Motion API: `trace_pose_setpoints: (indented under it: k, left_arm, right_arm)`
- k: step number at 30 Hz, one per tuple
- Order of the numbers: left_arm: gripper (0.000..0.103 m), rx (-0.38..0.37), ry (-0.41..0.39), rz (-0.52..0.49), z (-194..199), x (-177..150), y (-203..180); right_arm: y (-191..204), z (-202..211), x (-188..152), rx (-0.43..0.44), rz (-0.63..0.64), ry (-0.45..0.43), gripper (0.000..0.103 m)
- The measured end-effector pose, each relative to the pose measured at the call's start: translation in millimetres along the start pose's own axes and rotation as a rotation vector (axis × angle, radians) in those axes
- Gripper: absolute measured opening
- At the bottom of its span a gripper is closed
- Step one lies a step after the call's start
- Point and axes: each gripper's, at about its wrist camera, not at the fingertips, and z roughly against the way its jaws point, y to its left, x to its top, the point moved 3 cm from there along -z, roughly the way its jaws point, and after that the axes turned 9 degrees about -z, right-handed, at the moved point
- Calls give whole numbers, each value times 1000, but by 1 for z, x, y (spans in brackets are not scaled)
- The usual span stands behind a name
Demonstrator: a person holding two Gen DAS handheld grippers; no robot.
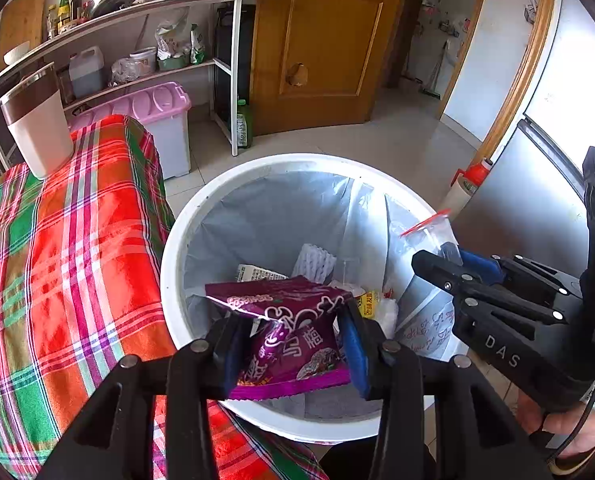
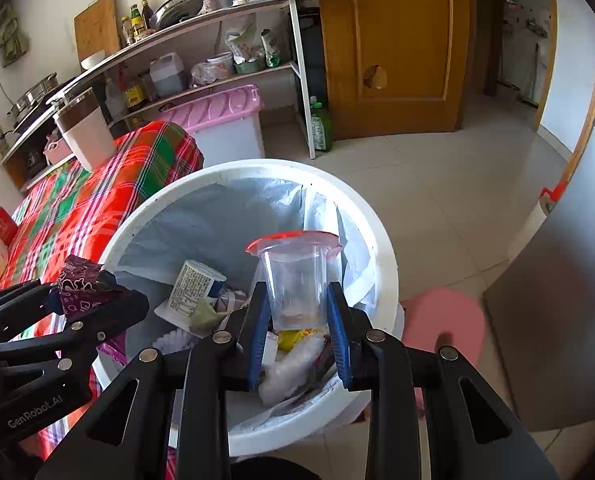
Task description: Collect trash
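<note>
My left gripper (image 1: pixel 293 344) clamps purple wrapper (image 1: pixel 293 336) | right gripper (image 2: pixel 297 332) clamps clear cup (image 2: pixel 295 284) over white bin (image 2: pixel 381 240) | plaid table (image 1: pixel 57 264) beside | casings read "DAS", "GenRobot.AI"

Cloth (image 1: pixel 69 264) on the table is a loud plaid: red, green, white, with pink-purple stripes. Bin (image 1: pixel 169 264) is white with a pale grey liner (image 1: pixel 257 220). The wrapper (image 1: pixel 297 332) is purple with white lettering. The bag (image 2: pixel 293 280) is clear plastic with a red zip strip on top. Both grippers, left (image 1: pixel 293 344) and right (image 2: pixel 297 336), are black with blue pads (image 2: pixel 339 336). Cup (image 1: pixel 37 124) is white with a brown band. Box (image 2: pixel 225 120) has a pink lid, stool (image 2: pixel 445 324) is pink too, door (image 2: pixel 397 40) is orange-brown wood.
</note>
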Motion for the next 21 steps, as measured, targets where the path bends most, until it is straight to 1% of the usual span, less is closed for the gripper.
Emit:
trace_pose_setpoints:
  k: [1, 2, 3, 4, 5, 7, 10, 12, 14, 21]
  left_arm:
    - [56, 7, 2, 1, -1, 0, 0]
    - [61, 14, 3, 5, -1, 0, 1]
    - [61, 10, 3, 10, -1, -1, 2]
    - [61, -2, 4, 12, -1, -1, 2]
    - [61, -4, 3, 12, -1, -1, 3]
    - [62, 20, 0, 14, 0, -1, 5]
    - [64, 31, -3, 23, 4, -2, 8]
    - [66, 51, -14, 11, 8, -2, 8]
    - [66, 51, -24, 14, 13, -4, 9]
    - [67, 85, -85, -3, 41, -15, 5]
  right_arm:
    - [0, -2, 0, -3, 0, 4, 30]
    - [0, -3, 1, -3, 0, 8, 35]
    - [0, -3, 1, -6, 1, 10, 38]
    - [0, -3, 1, -13, -1, 8, 45]
    - [0, -3, 2, -13, -3, 6, 47]
    - [-1, -2, 2, -4, -10, 4, 47]
    - [-2, 1, 1, -9, -18, -7, 47]
    - [-2, 5, -1, 3, -27, -11, 47]
    - [0, 10, -3, 11, -31, -21, 47]
    - [6, 43, -16, 26, -52, -105, 47]
